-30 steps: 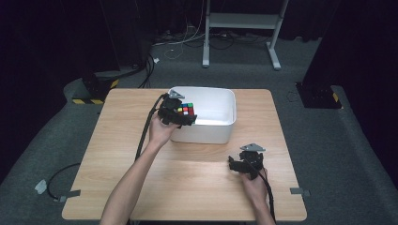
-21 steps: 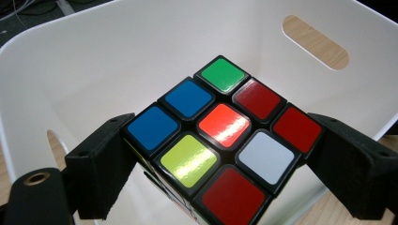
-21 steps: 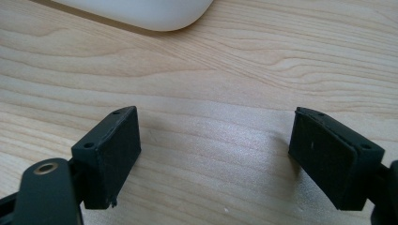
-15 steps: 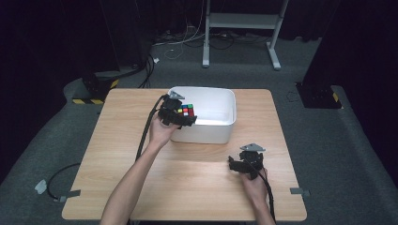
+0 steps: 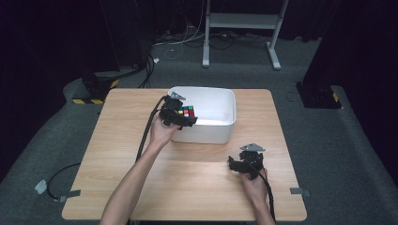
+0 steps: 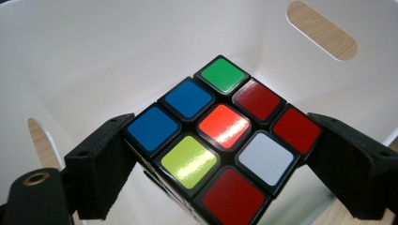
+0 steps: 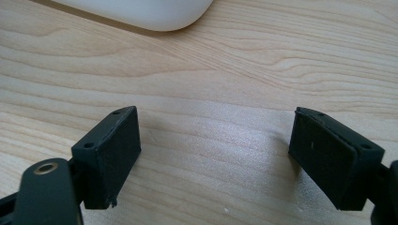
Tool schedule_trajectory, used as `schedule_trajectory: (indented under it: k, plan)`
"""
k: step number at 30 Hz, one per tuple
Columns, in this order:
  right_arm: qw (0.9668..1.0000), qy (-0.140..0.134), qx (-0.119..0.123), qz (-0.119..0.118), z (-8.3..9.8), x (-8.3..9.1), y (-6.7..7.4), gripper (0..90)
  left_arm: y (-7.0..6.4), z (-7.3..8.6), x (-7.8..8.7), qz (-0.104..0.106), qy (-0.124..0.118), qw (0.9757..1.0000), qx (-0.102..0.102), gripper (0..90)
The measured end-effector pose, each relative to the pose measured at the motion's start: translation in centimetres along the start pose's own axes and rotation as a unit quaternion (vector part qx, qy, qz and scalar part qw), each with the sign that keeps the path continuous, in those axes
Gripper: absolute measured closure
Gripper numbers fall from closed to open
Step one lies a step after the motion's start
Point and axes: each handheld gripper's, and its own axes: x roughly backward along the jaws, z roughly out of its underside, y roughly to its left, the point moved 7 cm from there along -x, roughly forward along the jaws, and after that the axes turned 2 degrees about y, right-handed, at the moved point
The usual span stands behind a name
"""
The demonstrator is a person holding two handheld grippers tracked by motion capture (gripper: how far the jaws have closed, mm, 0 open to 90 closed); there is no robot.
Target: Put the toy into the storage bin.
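A scrambled Rubik's cube (image 6: 220, 136) with blue, green, red, orange, yellow and white stickers sits between the jaws of my left gripper (image 6: 220, 154), which is shut on it. In the high view the left gripper (image 5: 180, 115) holds the cube (image 5: 187, 112) over the left end of a white plastic bin (image 5: 220, 133), above its inside. The bin's white walls (image 6: 94, 56) with handle slots surround the cube. My right gripper (image 5: 237, 164) rests low over the wooden table at the front right, open, with nothing between its jaws (image 7: 216, 154).
The wooden table (image 5: 117, 154) has bare wood to the left and in front of the bin. A corner of the bin (image 7: 141, 11) lies just beyond the right gripper. Cables trail from both grippers. Dark floor and a metal stand (image 5: 244, 21) lie behind the table.
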Motion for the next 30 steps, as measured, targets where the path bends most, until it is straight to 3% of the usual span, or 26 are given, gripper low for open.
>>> schedule_trajectory:
  k: [7, 11, 30]
  plan:
    - [1.0, 0.0, 0.0, 0.0, 0.0, 0.0, 0.0, 16.6, 0.2, 0.1, -0.1, -0.006, 0.003, 1.0, 0.002, 11.3]
    - [1.0, 0.0, 0.0, 0.0, 0.0, 0.0, 0.0, 16.6, 0.0, -0.2, 0.3, 0.004, -0.01, 0.9999, 0.004, 8.0]
    - [1.0, 0.0, 0.0, 0.0, 0.0, 0.0, 0.0, 16.6, -0.4, -0.6, 1.9, 0.002, -0.032, 0.9994, -0.013, 8.7]
